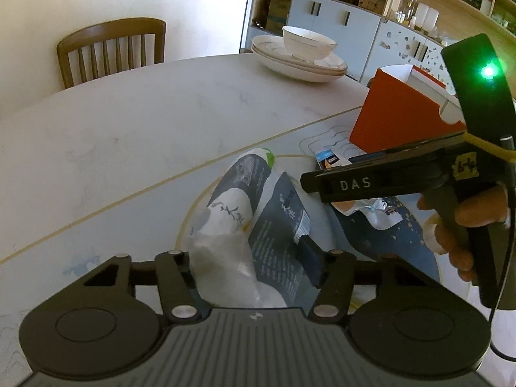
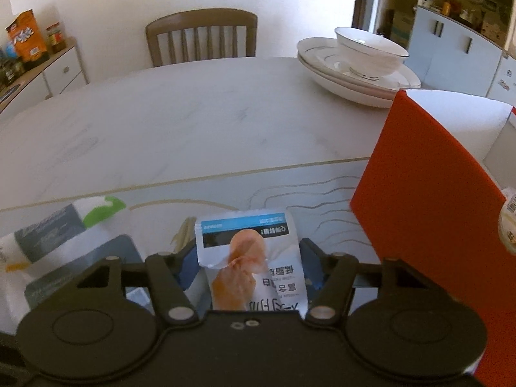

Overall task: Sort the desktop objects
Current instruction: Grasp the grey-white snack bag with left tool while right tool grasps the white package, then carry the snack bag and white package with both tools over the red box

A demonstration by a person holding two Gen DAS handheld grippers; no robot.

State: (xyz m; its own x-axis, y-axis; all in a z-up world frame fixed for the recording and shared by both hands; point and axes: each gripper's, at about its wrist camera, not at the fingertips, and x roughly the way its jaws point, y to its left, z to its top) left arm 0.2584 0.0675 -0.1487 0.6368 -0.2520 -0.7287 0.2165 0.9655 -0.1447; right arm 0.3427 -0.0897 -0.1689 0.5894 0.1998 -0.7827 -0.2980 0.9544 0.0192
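- Nearest the left wrist camera, the left tool [image 1: 254, 267] has its two fingers closed against a white and dark blue bag [image 1: 254, 222], one finger on each side, pinching it.
- That bag lies on a pale blue mat [image 1: 129, 225] with a tan line along its far edge, spread over the near part of the white desk [image 1: 145, 113].
- Seen from the left wrist, the right tool [image 1: 354, 183] reaches in from the right, held in a person's hand [image 1: 464, 222], with a green light glowing on its upper part.
- From the right wrist view, the right tool [image 2: 248, 267] pinches a white snack packet [image 2: 254, 258] with a blue band and a picture of meat; its blue-padded fingers press on both sides of the packet.
- Just right of the packet stands an orange box [image 2: 429, 200], open at the top and white inside.
- Farther off on the right part of the desk, a white bowl [image 2: 367, 54] sits on stacked white plates [image 2: 322, 64].
- A brown wooden chair [image 2: 201, 35] stands at the far edge of the desk, against a pale wall.
- Shelves and pale blue cabinets [image 1: 338, 19] fill the far right of the room.
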